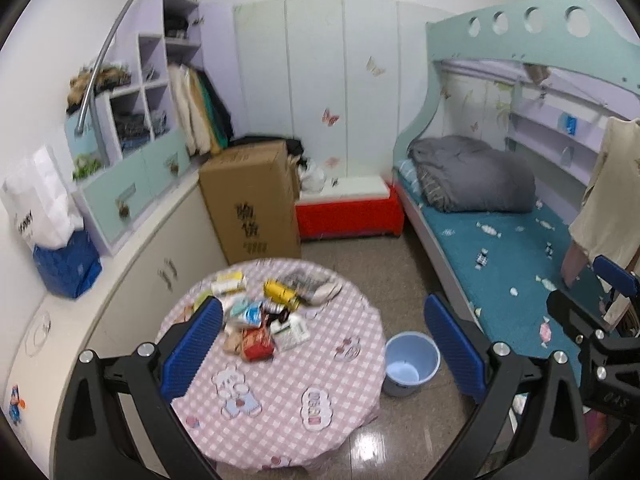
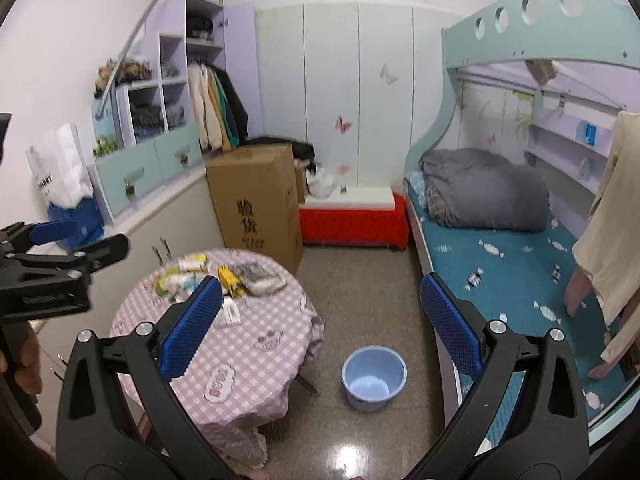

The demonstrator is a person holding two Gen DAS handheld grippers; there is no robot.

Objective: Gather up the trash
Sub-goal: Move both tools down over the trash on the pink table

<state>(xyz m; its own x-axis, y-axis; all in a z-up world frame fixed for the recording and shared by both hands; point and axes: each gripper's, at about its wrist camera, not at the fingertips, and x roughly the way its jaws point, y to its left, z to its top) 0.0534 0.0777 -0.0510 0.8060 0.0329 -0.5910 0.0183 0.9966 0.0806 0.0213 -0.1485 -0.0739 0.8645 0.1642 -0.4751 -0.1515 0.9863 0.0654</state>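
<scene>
On the round bench point(image 1: 280, 392) with the pink checked cloth, in the half farther from you, lies the trash point(image 1: 260, 316): a loose heap of wrappers, small cartons and sachets, a yellow packet point(image 1: 280, 292) at its far edge, a red-and-orange wrapper point(image 1: 258, 346) at its near edge, and a grey-and-white crumpled bag point(image 1: 316, 284) behind it to the right. On the floor, just beside the bench on its right, stands the pale blue bin point(image 1: 412, 360), upright and, as far as the view down into it shows, with nothing in it. Your left gripper point(image 1: 332, 344) is spread wide and holds nothing; it hangs above the near half of the bench, its left pad over the heap's left side, so the heap lies ahead and a little left of its centre line. Your right gripper point(image 2: 320, 320) is likewise spread wide and holds nothing, hanging over the floor between bench and bed point(image 2: 500, 272), with the bin ahead and below it and the heap off to its left. The left gripper is plainly the nearer to the trash; the right is the nearer to the bin. The heap has no single long axis, and the left wrist view is too blurred to say how each piece lies. Judged from the layout, nothing is collected yet, and the coming move is a short forward and downward reach with the left gripper to the red-and-orange wrapper, followed by a carry rightward to the bin.
</scene>
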